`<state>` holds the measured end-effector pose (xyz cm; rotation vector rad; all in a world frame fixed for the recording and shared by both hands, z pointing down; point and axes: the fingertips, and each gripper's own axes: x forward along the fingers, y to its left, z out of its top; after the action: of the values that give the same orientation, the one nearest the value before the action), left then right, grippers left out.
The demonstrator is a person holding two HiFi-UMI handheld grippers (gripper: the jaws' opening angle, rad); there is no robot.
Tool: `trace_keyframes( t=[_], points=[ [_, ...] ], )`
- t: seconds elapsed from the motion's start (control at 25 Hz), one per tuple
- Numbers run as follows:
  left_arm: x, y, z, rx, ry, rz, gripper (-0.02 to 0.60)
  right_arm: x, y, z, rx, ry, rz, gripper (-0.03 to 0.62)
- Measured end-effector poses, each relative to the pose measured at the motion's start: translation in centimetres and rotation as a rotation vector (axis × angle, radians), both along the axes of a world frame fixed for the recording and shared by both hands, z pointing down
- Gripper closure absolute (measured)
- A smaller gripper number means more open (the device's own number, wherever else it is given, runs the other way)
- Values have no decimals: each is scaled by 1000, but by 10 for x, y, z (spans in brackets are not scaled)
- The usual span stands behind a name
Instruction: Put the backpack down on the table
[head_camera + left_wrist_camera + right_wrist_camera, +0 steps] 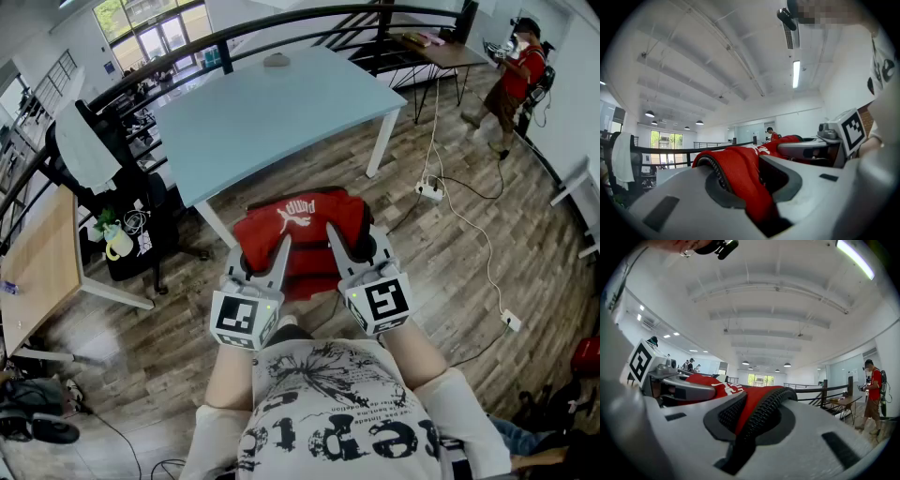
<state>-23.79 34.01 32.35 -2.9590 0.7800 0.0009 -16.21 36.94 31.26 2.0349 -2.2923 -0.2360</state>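
Note:
A red backpack (300, 225) with a white logo hangs in the air in front of me, above the wood floor and short of the table. My left gripper (281, 246) is shut on its red fabric (740, 178) at the near left side. My right gripper (330, 231) is shut on the red fabric and a black ribbed edge (761, 416) at the near right side. Both grippers point level, side by side. The light blue table (272, 112) stands just beyond the backpack, with its near edge close to the bag.
A small grey object (276, 60) lies at the table's far edge. A dark office chair (122, 187) with white cloth stands to the left, beside a wooden desk (37, 262). White cables and a power strip (429, 190) cross the floor on the right. A person in red (514, 80) stands far right.

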Motion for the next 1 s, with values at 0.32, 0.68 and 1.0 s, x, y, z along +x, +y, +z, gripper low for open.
trace_keyframes(
  t=[0.32,0.68,1.0],
  points=[
    [-1,8,-1,2,3,-6,502,0,7,2,-6,-3,-5,555],
    [13,6,12,-25,-4,-9,502,15,4,14,-43,-19,-10,553],
    [31,-39,22,-45,-22,-7,502,34,-41,24,-73,-25,-12,553]
  ],
)
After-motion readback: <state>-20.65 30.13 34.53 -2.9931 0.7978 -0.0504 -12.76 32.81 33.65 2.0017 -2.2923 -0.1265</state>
